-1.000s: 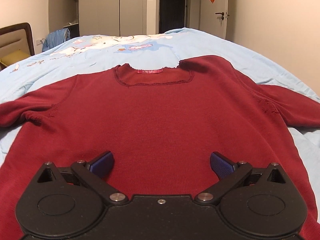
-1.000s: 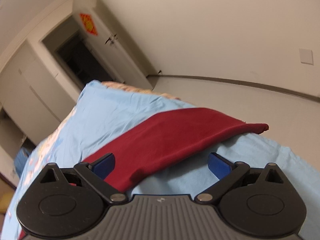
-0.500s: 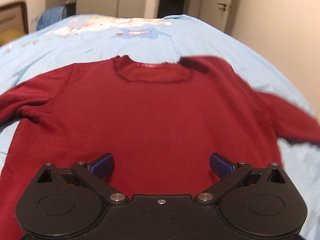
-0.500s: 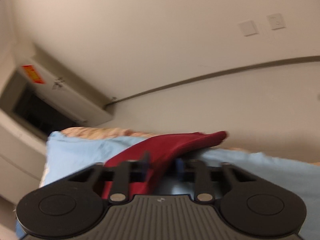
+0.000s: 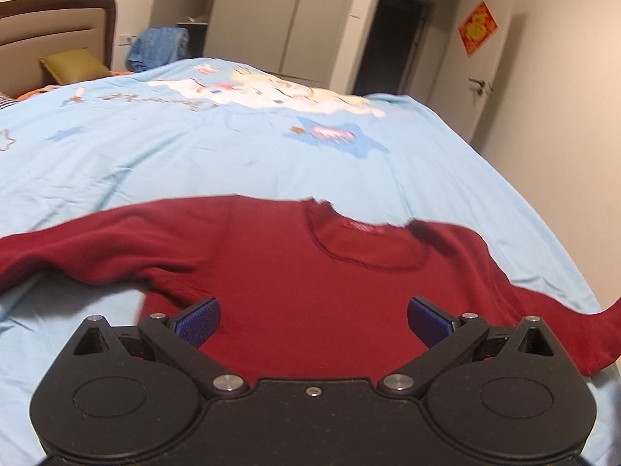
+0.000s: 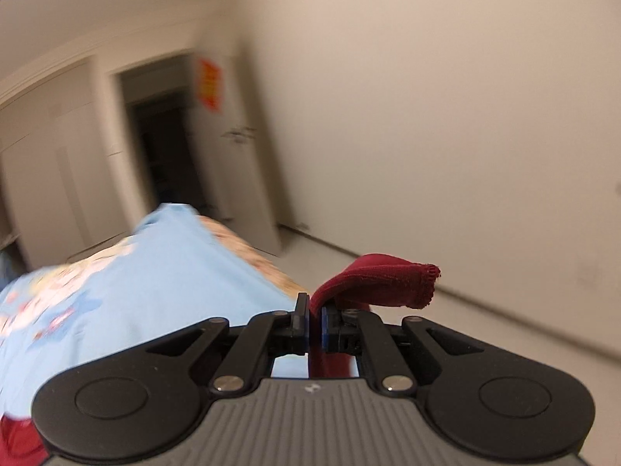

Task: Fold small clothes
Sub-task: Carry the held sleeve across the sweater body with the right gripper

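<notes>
Sweater (image 5: pixel 302 295), one and dark red, lies front-up on the light blue printed bedspread (image 5: pixel 163 163), its neckline toward the far side of the bed. Two sleeves show: one (image 5: pixel 70 248) stretched flat to the left, the other (image 6: pixel 384 283) lifted at the right. The right gripper (image 6: pixel 315 324) has its two blue-padded fingers pinched tight on that raised sleeve near the cuff, whose frayed end droops past the tips. The left gripper (image 5: pixel 313 320) hangs over the sweater's lower body, its two fingers spread wide and holding nothing. One yellow pillow (image 5: pixel 73 66) rests by the headboard; one red paper decoration (image 5: pixel 478 28) hangs on the door.
</notes>
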`<state>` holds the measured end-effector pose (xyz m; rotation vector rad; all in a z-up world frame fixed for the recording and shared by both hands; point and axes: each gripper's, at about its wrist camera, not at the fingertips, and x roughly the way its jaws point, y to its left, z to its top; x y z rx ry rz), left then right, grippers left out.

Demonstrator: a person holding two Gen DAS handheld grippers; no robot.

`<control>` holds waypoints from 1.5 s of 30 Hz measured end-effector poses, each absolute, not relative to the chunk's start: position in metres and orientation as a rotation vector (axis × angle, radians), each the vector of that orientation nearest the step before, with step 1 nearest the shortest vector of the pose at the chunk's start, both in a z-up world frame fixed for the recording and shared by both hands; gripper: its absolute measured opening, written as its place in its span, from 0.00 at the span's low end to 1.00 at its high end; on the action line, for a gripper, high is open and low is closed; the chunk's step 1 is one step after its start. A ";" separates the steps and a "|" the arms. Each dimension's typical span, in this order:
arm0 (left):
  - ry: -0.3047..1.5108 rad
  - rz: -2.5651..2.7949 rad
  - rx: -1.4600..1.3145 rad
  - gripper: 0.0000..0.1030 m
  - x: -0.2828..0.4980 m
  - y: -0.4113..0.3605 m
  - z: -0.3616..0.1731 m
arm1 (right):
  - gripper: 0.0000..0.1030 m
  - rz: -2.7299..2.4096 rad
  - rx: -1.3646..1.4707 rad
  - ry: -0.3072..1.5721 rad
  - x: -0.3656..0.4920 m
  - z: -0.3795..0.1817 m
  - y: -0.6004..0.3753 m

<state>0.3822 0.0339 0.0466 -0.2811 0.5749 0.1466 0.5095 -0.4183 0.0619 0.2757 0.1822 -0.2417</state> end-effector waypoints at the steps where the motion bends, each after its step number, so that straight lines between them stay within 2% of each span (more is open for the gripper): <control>1: 0.569 0.158 -0.285 0.99 0.380 0.039 0.049 | 0.06 -0.204 0.238 0.166 0.512 0.071 -0.402; 7: 0.539 0.231 -0.334 0.99 0.360 0.080 0.059 | 0.06 -0.027 -0.009 0.113 0.526 0.108 -0.289; 15: 0.503 0.330 -0.363 0.99 0.327 0.135 0.069 | 0.06 0.133 -0.434 0.059 0.511 0.105 -0.113; 20: 0.497 0.378 -0.398 0.99 0.310 0.160 0.067 | 0.06 0.230 -0.682 0.047 0.472 0.065 -0.012; 27: 0.509 0.426 -0.431 0.99 0.295 0.179 0.058 | 0.06 0.380 -0.919 0.035 0.422 0.000 0.065; 33: 0.524 0.434 -0.436 0.99 0.290 0.179 0.051 | 0.06 0.488 -1.079 0.071 0.399 -0.051 0.098; 39: 0.538 0.435 -0.440 0.99 0.292 0.177 0.047 | 0.06 0.558 -1.178 0.076 0.382 -0.078 0.098; 42: 0.543 0.429 -0.434 0.99 0.294 0.173 0.046 | 0.11 0.608 -1.198 0.081 0.374 -0.081 0.094; 44: 0.549 0.424 -0.429 0.99 0.296 0.170 0.043 | 0.29 0.620 -1.171 0.087 0.369 -0.080 0.090; 45: 0.554 0.421 -0.426 0.99 0.299 0.168 0.042 | 0.35 0.623 -1.147 0.096 0.368 -0.077 0.087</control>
